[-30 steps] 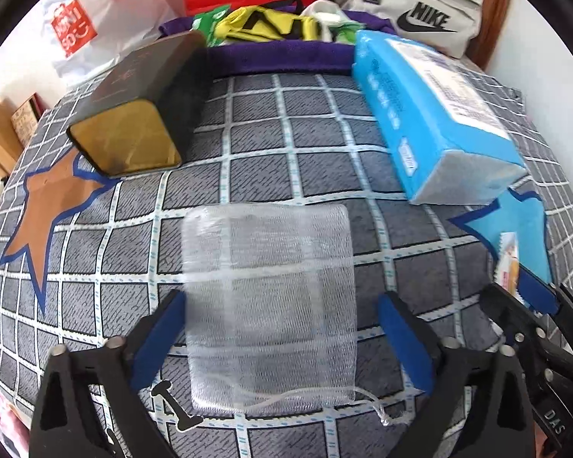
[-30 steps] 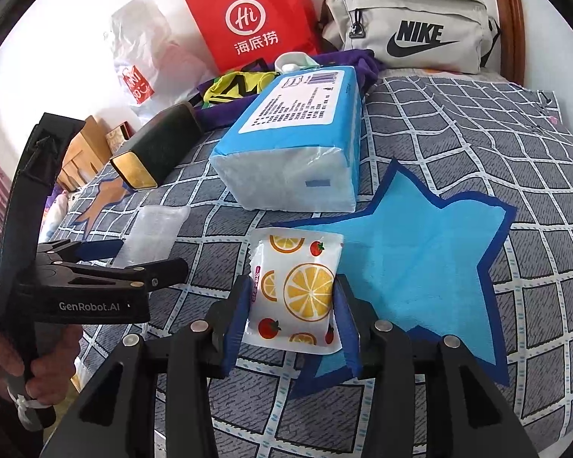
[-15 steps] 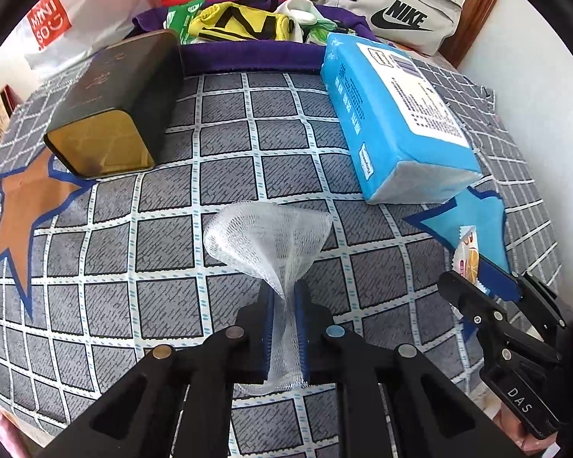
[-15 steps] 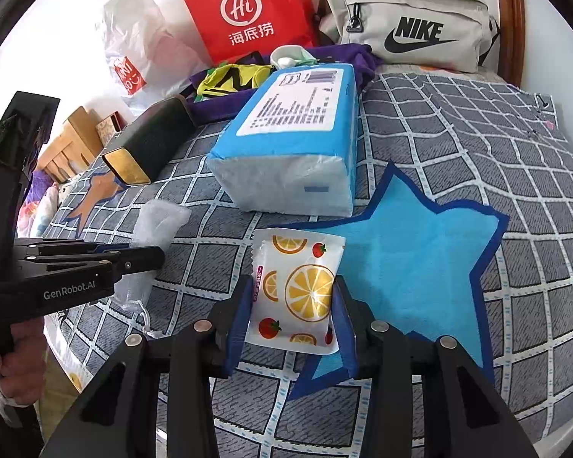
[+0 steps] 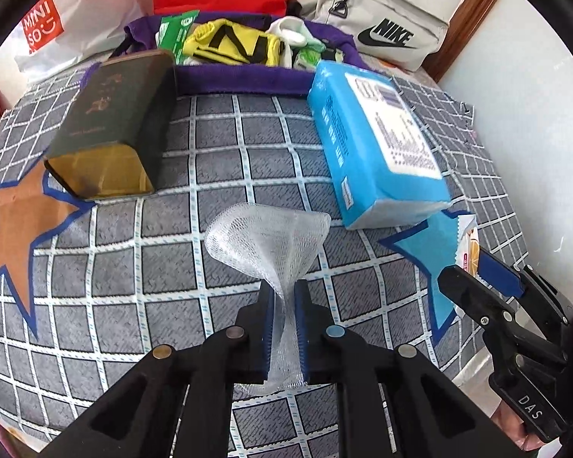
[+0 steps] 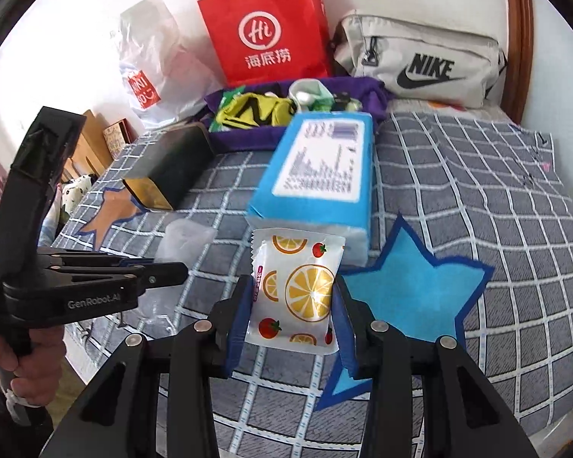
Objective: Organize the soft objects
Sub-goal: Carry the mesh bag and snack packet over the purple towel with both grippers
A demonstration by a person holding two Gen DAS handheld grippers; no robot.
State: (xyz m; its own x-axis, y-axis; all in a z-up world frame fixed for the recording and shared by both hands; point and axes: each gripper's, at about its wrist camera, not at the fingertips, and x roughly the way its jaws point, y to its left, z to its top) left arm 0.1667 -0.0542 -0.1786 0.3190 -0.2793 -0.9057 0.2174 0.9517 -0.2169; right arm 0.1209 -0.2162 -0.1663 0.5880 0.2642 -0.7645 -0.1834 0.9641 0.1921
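My left gripper is shut on a white mesh pouch and holds it bunched above the checked bedspread. My right gripper is shut on a white wipes packet with orange slices, lifted over the edge of the blue star patch. The packet and the right gripper's fingers show at the right of the left wrist view. The pouch and the left gripper's fingers show at the left of the right wrist view.
A blue tissue pack lies ahead on the right, a dark tin box on the left. A purple cloth bin with soft items stands behind them, backed by a red paper bag and a grey Nike pouch.
My left gripper closed on the flat mesh pouch and lifted it, bunching it. My right gripper raised the wipes packet slightly toward the tissue pack.
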